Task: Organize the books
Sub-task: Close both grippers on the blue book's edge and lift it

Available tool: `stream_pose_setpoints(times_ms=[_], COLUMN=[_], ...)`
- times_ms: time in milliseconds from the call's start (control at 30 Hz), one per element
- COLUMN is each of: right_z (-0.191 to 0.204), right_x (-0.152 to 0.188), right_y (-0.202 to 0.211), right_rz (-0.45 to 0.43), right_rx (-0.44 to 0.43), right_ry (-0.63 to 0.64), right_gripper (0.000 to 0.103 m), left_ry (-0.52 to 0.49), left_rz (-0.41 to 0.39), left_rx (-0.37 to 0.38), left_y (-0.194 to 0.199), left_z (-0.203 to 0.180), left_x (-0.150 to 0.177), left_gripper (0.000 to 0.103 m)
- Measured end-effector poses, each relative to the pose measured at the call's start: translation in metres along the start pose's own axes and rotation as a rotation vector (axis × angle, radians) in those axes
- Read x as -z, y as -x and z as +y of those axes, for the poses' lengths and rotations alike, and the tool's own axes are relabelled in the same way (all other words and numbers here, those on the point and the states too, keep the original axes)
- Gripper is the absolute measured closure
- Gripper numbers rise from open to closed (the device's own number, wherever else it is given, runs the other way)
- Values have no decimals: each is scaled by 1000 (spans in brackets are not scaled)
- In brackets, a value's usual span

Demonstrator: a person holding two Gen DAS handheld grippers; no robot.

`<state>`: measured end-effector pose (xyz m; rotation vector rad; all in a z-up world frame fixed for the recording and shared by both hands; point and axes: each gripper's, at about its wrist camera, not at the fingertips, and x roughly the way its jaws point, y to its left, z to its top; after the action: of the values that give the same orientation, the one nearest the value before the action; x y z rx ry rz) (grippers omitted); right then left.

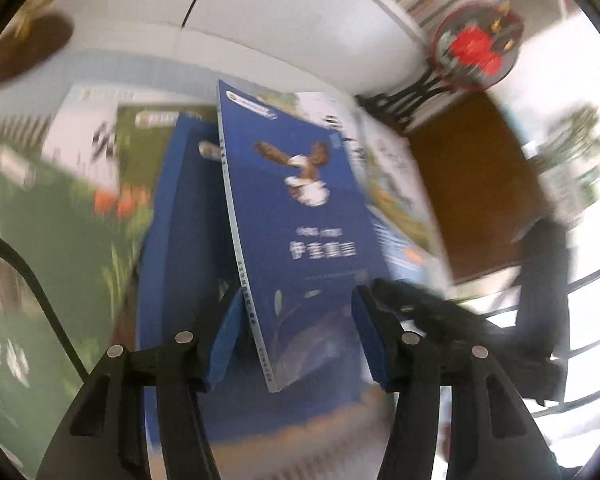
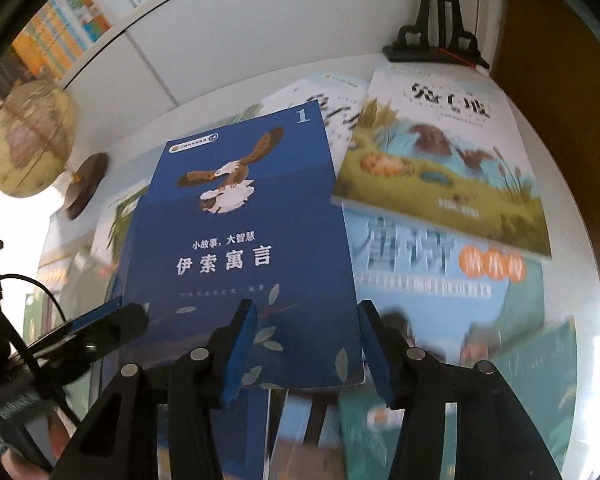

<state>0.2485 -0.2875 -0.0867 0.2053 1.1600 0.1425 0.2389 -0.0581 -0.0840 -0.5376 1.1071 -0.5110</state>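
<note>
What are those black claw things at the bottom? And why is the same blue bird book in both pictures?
They are two grabbing tools. A person holds one in each hand, and each carries a camera looking along its two fingers. One picture comes from the left gripper, the other from the right gripper, so both see the same blue book. It is tipped up, with a corner between the open fingers, and I cannot see them pinching it. More picture books lie around it, and a globe stands nearby.
</note>
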Motion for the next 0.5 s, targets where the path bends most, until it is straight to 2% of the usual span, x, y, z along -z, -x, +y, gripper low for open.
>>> stream_pose_setpoints(times_ms=[67, 133, 200, 333, 400, 433, 500], right_z=[-3, 2, 7, 19, 25, 27, 23], right_x=[14, 26, 27, 32, 34, 36, 35], right_y=[-1, -2, -4, -2, 0, 1, 1], right_rz=[26, 6, 3, 13, 8, 6, 13], right_rx=[-19, -4, 21, -64, -65, -57, -74], right_ry=[0, 46, 70, 73, 93, 102, 74], right_gripper=[52, 51, 48, 47, 47, 47, 47], left_ry=[33, 68, 65, 54, 56, 71, 127], left_rz=[-7, -14, -36, -6, -18, -22, -22], left_rx=[51, 86, 76, 57, 56, 68, 142], left_y=[10, 14, 13, -5, -8, -6, -3], left_z=[3, 4, 0, -7, -10, -9, -1], left_x=[7, 10, 10, 17, 17, 15, 8], left_gripper=[51, 51, 51, 52, 57, 63, 69])
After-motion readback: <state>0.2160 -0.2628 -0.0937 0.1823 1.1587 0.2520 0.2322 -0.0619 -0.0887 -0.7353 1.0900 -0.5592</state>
